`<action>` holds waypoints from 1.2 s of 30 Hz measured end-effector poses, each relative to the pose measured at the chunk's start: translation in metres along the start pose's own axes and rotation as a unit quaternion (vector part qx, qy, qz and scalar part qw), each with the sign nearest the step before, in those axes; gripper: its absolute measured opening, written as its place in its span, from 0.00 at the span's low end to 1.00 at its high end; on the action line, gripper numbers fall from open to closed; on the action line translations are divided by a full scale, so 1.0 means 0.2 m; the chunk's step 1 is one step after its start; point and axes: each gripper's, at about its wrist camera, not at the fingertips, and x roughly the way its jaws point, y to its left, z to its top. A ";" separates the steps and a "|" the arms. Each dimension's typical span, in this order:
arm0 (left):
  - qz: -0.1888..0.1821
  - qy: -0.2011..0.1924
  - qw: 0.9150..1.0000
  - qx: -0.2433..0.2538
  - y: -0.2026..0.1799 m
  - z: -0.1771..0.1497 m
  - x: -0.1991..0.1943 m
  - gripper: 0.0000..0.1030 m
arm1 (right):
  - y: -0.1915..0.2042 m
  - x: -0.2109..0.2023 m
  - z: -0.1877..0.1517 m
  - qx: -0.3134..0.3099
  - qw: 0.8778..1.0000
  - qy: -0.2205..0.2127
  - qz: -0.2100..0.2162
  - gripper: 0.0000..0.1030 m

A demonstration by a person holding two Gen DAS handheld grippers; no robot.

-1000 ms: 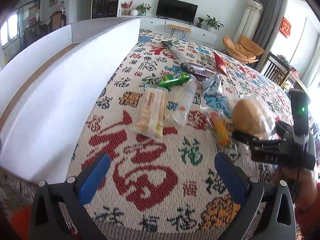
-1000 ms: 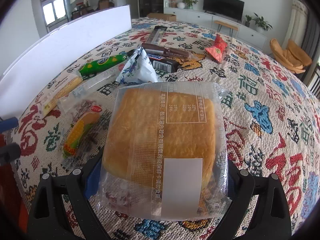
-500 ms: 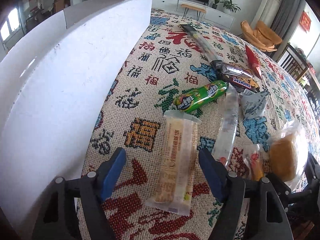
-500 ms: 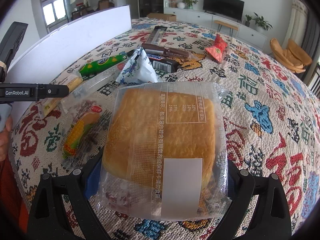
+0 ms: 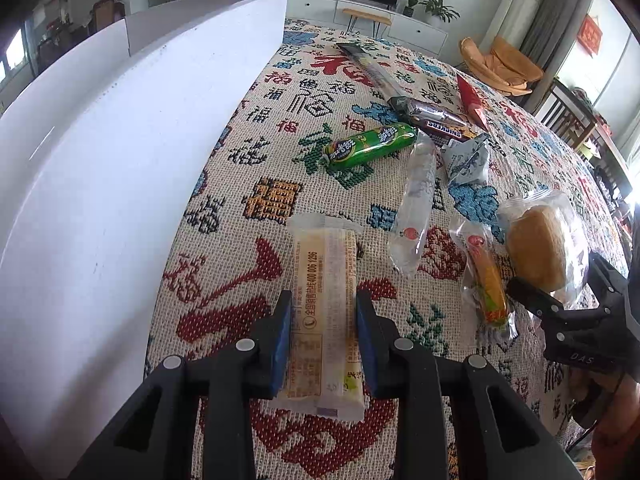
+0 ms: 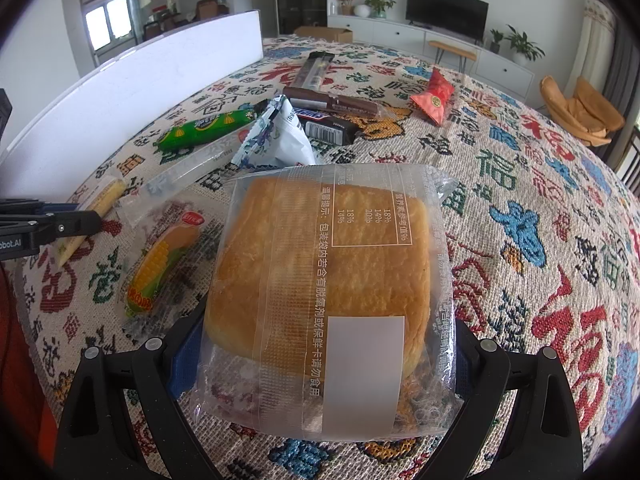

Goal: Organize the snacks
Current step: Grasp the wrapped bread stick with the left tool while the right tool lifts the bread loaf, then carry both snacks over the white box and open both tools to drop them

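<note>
Lying lengthwise on the patterned cloth point(image 5: 224, 248) near its front edge, just beside the white box point(image 5: 120, 160): pale wafer pack point(image 5: 324, 300), now flanked by the left gripper point(image 5: 323, 316), blue pads point(image 5: 282, 336) having just been closing and touching both long sides. Gripped at its near end by the right gripper point(image 6: 316, 356): bagged bread point(image 6: 320, 256), pads pressed into the wrapper. Scattered between and beyond: corn snack point(image 6: 160, 268), clear tube pack point(image 5: 416, 196), green roll point(image 5: 368, 144), blue-white pouch point(image 5: 468, 160), brown bars point(image 6: 328, 104), red packet point(image 6: 434, 96).
</note>
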 end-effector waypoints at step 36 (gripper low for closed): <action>-0.050 -0.129 0.987 -0.084 0.33 0.22 -0.75 0.29 | 0.35 -0.58 0.78 0.022 0.986 -0.048 0.156 0.73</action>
